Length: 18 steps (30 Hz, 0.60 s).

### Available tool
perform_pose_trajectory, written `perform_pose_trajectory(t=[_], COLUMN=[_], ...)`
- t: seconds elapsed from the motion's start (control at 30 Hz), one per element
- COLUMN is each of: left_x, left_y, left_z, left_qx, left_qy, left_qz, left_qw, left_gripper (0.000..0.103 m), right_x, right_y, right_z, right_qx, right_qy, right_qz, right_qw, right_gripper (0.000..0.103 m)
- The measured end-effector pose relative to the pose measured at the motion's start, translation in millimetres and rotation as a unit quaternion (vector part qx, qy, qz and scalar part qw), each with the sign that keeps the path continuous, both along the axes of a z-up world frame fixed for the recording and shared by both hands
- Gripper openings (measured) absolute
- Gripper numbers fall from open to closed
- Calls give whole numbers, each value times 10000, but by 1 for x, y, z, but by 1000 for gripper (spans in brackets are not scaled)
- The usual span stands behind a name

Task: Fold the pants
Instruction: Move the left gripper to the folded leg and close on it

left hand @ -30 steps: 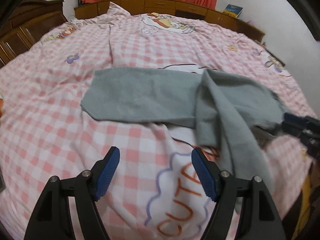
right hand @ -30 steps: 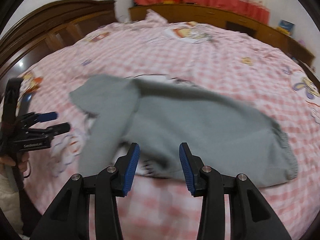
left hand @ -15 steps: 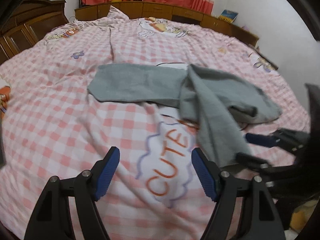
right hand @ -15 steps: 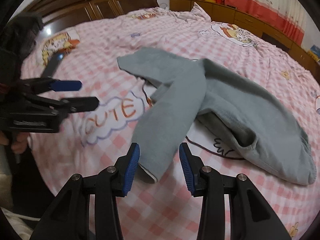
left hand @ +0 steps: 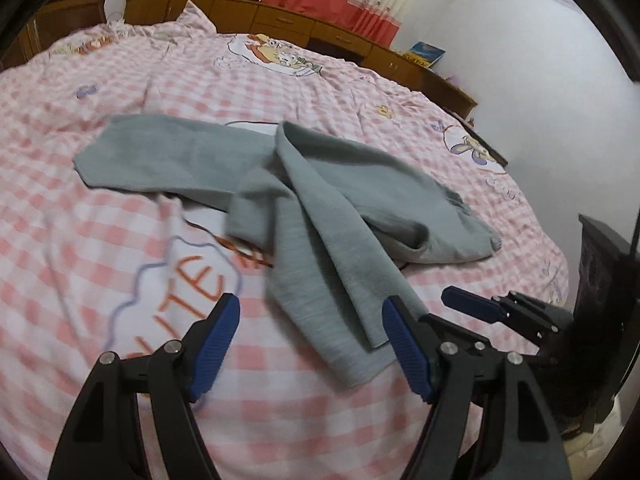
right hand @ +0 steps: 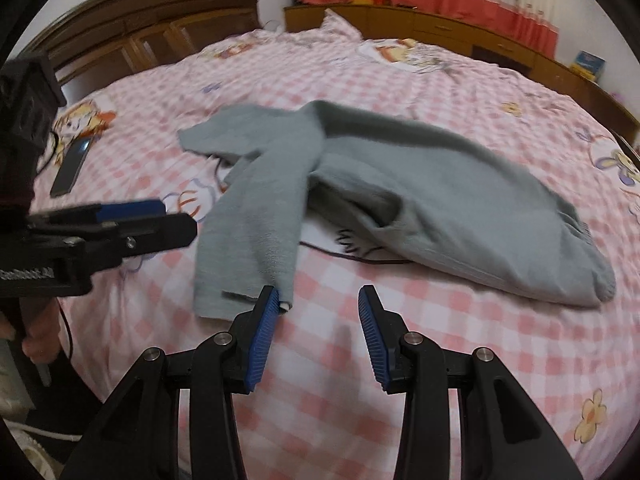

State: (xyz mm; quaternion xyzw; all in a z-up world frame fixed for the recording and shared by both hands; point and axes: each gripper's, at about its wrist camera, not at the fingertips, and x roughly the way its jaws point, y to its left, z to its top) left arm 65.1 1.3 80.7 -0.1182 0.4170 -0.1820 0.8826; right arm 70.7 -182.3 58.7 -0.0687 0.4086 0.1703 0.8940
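Observation:
Grey pants lie spread on the pink checked bed; they also show in the right wrist view. One leg runs toward the near bed edge, the other toward the back left, and the waistband lies at the right. My left gripper is open and empty, hovering over the near leg's cuff. My right gripper is open and empty, its left pad just beside that cuff. Each gripper shows in the other's view, the right one and the left one.
The bed is covered by a pink checked cartoon-print sheet. A dark phone lies on the bed at the left. A wooden headboard and low wooden cabinets with curtains stand behind the bed.
Both grippers have shifted along the near bed edge toward the cuff of the near leg. The pants lie as before. Both grippers stay open.

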Motion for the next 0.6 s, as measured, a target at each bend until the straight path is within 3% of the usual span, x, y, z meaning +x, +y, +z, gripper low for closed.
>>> perform_pose_trajectory(t=[0.2, 0.4, 0.53, 0.57, 0.6], left_x=[3, 14, 26, 28, 30], left_y=[-21, -48, -57, -58, -60], left_z=[0, -14, -20, -21, -24], left_qx=[-47, 496, 335, 283, 247], left_qy=[-42, 147, 166, 178, 195], left_qz=[-141, -113, -52, -47, -40], left_qw=[9999, 9986, 9993, 9994, 9995], left_gripper=[77, 77, 76, 74, 66], right_x=[2, 32, 57, 60, 67], right_y=[-25, -48, -69, -73, -77], right_z=[2, -5, -4, -4, -5], right_qx=[161, -621, -614, -576, -513], right_qy=[-135, -282, -404, -424, -442], right_qz=[-255, -673, -1050, -1131, -1274], right_qw=[9995, 9954, 9917, 9910, 9895], right_gripper=[42, 42, 42, 42, 42])
